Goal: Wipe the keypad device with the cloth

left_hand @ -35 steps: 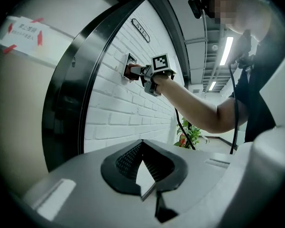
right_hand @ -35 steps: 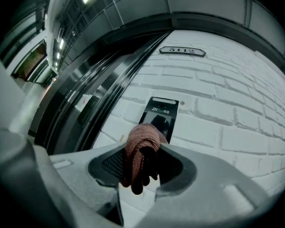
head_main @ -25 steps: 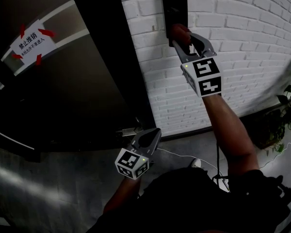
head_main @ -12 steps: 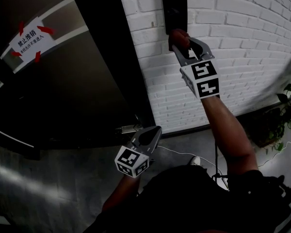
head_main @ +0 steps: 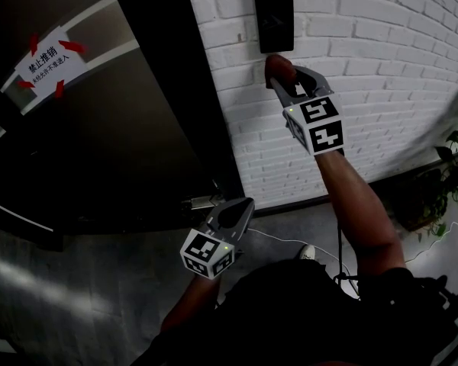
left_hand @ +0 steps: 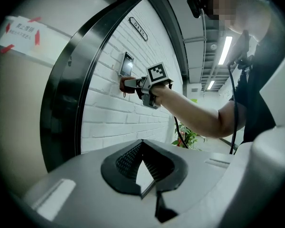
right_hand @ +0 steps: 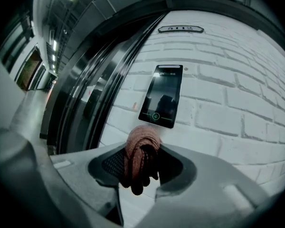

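The cloth is sitting just under the keypad device.
The right gripper is squeezing the bunched red cloth tight between its jaws, up by the white brick wall. The left gripper is hanging down low beside the dark door, its jaws pressed together and holding nothing.

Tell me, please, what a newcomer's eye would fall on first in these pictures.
The black keypad device stands out on the white brick wall. Just below it, the right claw is shut on a reddish cloth. The left claw hangs low by the dark door, shut and empty.
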Motion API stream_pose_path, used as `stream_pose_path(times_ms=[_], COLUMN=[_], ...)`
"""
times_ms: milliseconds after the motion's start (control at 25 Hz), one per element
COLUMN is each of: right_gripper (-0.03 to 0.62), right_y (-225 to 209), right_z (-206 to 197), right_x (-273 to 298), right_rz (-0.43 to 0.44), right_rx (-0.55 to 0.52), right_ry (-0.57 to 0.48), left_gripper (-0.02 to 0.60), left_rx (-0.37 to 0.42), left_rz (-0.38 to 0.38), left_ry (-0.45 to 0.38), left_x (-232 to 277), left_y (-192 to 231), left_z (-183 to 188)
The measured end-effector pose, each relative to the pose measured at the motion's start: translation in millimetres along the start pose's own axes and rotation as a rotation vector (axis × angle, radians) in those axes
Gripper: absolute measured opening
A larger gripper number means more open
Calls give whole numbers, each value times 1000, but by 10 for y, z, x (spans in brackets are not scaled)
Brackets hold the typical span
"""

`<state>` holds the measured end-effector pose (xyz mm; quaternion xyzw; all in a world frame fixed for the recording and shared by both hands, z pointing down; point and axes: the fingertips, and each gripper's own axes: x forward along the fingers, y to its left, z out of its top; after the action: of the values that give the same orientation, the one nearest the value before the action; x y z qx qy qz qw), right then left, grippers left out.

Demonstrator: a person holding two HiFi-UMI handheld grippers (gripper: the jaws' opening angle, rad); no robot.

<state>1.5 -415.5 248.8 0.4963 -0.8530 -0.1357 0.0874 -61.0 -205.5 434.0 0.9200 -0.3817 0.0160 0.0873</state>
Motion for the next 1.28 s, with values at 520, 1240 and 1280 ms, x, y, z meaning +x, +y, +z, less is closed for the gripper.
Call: stream_pose_path(times_ms=[520,1240,1280], right_gripper=[142,142,141], right_y=[-8,-505,-502], right_z=[403,1767,1760], right_x=[-245,-25,-21], right_rz=[-34,-125,-128], right_rx=[-75,-167,-166], right_ry=[-103,-269,-270], left_gripper=[15,15,15], left_rx=[-4,-8,-6], left_rz=[12,54,58], left_ry=[-2,-20,-21], left_x=[-37,-101,-106], left_y=[13,97,110], left_z=[-23,17,16])
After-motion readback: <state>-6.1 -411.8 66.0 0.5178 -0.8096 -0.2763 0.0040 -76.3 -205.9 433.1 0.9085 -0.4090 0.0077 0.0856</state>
